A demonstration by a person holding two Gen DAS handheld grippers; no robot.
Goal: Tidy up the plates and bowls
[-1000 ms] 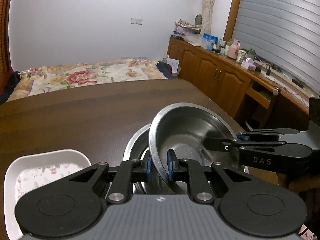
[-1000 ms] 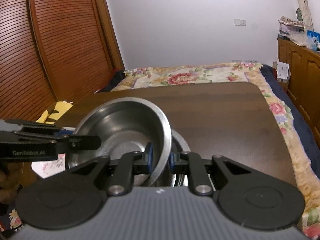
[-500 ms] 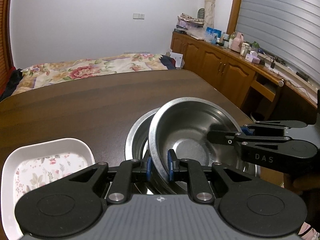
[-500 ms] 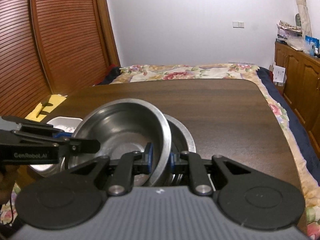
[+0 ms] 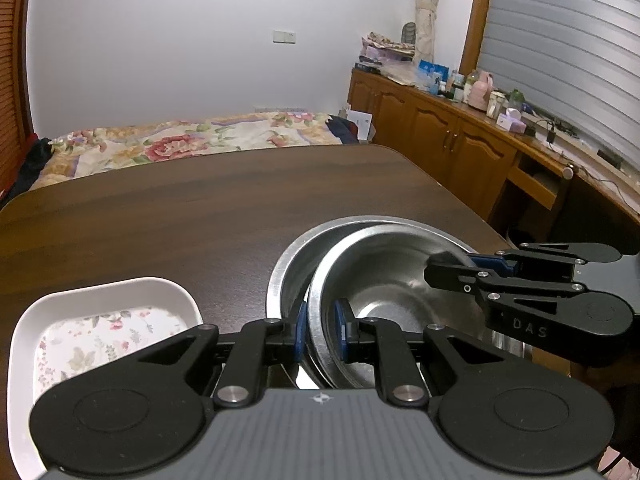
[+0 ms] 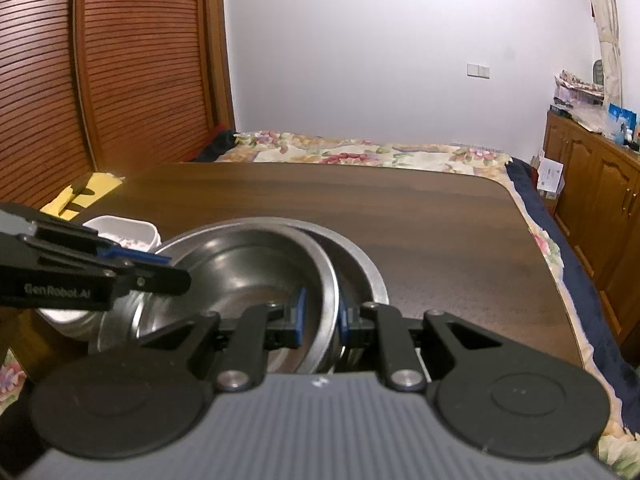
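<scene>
A steel bowl [image 5: 384, 276] sits nested in a larger steel bowl [image 5: 296, 268] on the dark wood table [image 5: 180, 208]. My left gripper [image 5: 320, 330] has its jaws parted around the inner bowl's near rim with a small gap. My right gripper [image 6: 322, 316] straddles the opposite rim of the same bowl [image 6: 248, 264], jaws also parted; the outer bowl [image 6: 360, 264] shows behind it. A white floral dish [image 5: 96, 328] lies left of the bowls; it also shows in the right wrist view [image 6: 124, 230].
The table's far half is bare wood. A flowered bed [image 5: 180, 142] lies beyond the table. Wooden cabinets [image 5: 452, 140] with clutter run along the right wall. A slatted wooden door [image 6: 100, 80] stands at the left.
The tilted bowl has come down level into the larger bowl. Both grippers' jaws have parted from its rim.
</scene>
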